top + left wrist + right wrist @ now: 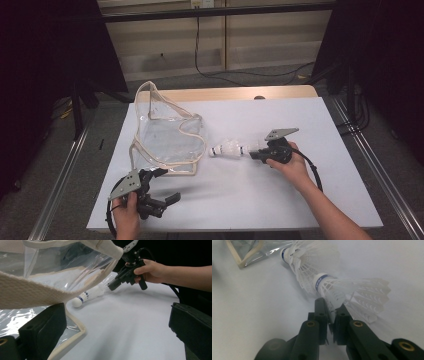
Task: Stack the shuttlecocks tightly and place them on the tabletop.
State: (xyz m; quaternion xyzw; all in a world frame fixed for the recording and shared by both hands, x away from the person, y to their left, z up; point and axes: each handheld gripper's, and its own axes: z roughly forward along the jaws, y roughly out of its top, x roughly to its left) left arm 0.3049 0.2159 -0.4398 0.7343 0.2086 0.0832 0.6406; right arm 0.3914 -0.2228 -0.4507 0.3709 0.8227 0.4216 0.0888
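Two white shuttlecocks with blue-banded corks lie nose to tail on the white table (pixel 260 200), the near one (pixel 342 288) pushed into the far one (pixel 304 255); the pair (pixel 230 149) lies just right of a clear plastic bag (pixel 167 132) with cream trim. My right gripper (pixel 332 306) is shut on the near shuttlecock's feather skirt, the jaws pinching the feathers low over the table. My left gripper (pixel 167 185) stands open by the bag's near corner, nothing between its fingers. In the left gripper view the bag's strap (pixel 50 293) hangs close in front, with the shuttlecock (pixel 86 296) and right gripper (pixel 112 286) beyond.
The bag lies flat at the table's left half, its handles looped toward the far edge. Bare white tabletop runs along the front and right side. Dark stands and cables surround the table on the floor.
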